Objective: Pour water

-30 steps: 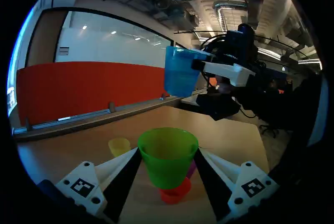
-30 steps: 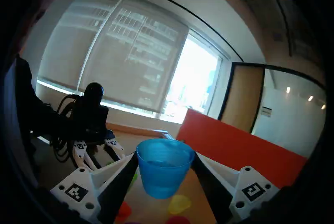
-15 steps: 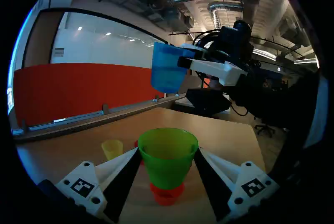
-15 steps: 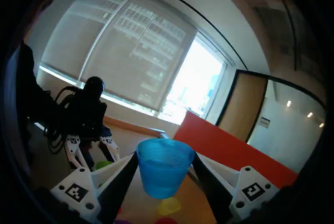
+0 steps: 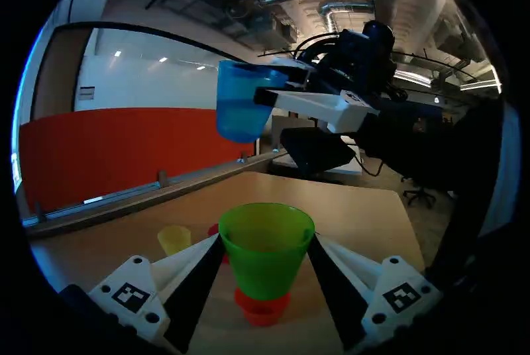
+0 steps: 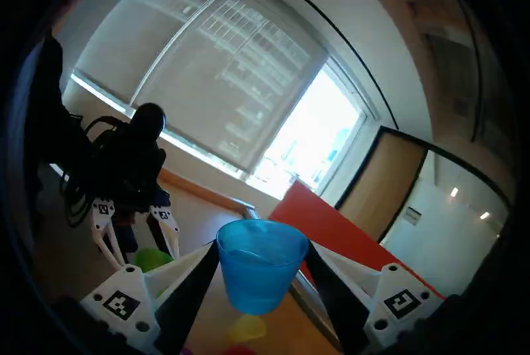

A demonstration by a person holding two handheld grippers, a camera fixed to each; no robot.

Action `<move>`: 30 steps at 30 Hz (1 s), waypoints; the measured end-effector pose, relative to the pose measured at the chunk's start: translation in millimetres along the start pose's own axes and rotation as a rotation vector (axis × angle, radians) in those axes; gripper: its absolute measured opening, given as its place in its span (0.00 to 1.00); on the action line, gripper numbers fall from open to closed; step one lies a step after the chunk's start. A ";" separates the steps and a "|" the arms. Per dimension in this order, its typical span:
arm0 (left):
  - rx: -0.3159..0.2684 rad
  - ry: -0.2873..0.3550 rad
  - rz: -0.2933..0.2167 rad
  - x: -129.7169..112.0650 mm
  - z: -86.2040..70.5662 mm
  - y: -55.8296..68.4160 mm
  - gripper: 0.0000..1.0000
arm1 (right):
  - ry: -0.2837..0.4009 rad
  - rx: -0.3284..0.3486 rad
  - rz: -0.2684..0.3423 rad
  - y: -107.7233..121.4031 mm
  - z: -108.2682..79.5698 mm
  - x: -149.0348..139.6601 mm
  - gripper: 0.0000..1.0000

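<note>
**Two cups held up, blue above green**

Left gripper view: The left hand-held gripper is clamped on a green cup, one finger pressing on each side of it. The cup stands upright between the fingers, its mouth open to the camera. It is held above a wooden surface. A red cup shows just under its base, and a small yellow cup stands on the surface to the left. Higher up and farther off, the right hand-held gripper holds a blue cup between its white fingers. That cup is close to upright and hangs well above the green cup's rim, apart from it. An orange-red partition runs along the far edge of the surface.

Right gripper view: The right hand-held gripper's two fingers press on the blue cup from both sides, and water shows inside it, below the rim. Lower left, farther off, the left hand-held gripper points downward with the green cup between its fingers. A dark sleeve shows behind it. A yellow cup lies below the blue one. A bright window with a half-lowered blind stands behind.
</note>
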State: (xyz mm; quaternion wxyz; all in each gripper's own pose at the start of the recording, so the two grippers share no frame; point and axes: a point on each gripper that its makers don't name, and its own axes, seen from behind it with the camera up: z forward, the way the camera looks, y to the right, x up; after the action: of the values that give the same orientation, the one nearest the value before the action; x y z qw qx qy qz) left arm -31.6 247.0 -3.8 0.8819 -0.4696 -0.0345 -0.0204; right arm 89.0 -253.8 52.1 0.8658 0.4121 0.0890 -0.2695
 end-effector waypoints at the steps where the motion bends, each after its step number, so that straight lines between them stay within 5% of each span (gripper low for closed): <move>1: -0.002 0.001 0.001 0.3 -0.2 1.1 0.86 | 0.000 -0.001 -0.009 0.4 0.4 0.4 0.93; 30: -0.016 0.031 0.013 6.4 -0.1 8.9 0.86 | -0.018 -0.030 -0.297 5.0 0.1 9.6 0.93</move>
State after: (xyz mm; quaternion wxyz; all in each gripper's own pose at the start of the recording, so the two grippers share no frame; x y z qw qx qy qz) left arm -24.6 251.9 -10.7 0.8787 -0.4766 -0.0178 -0.0222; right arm 99.7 -255.0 52.0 0.8232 0.3789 0.1455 -0.3970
